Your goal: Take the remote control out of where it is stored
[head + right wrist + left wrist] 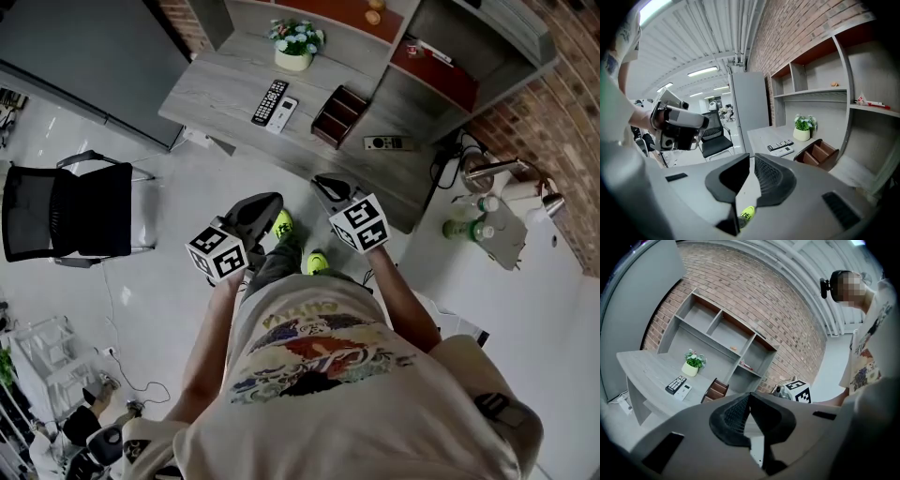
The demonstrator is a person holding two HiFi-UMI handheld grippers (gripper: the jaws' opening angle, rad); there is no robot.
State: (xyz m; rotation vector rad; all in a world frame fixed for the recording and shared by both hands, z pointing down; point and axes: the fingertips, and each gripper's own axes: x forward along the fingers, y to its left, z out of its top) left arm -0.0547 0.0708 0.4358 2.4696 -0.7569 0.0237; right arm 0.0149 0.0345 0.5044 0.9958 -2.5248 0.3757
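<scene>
left gripper (750, 397) and right gripper (751, 158) clenched, empty, well short of desk (216, 89); black remote (270, 101) flat on desk just beside white remote (283, 114), near wooden holder (338, 115); holder's insides hard to make out

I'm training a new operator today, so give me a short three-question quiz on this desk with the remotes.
1. True or false: the black remote lies inside the brown organizer.
2. What stands on the desk farther back than the remotes? A) potted plant B) lamp C) mug
3. Fill in: the white remote lies right ___ the black one.
Key: 1 false, it lies on the bare desk top, apart from the organizer. 2 A. 3 beside.
</scene>
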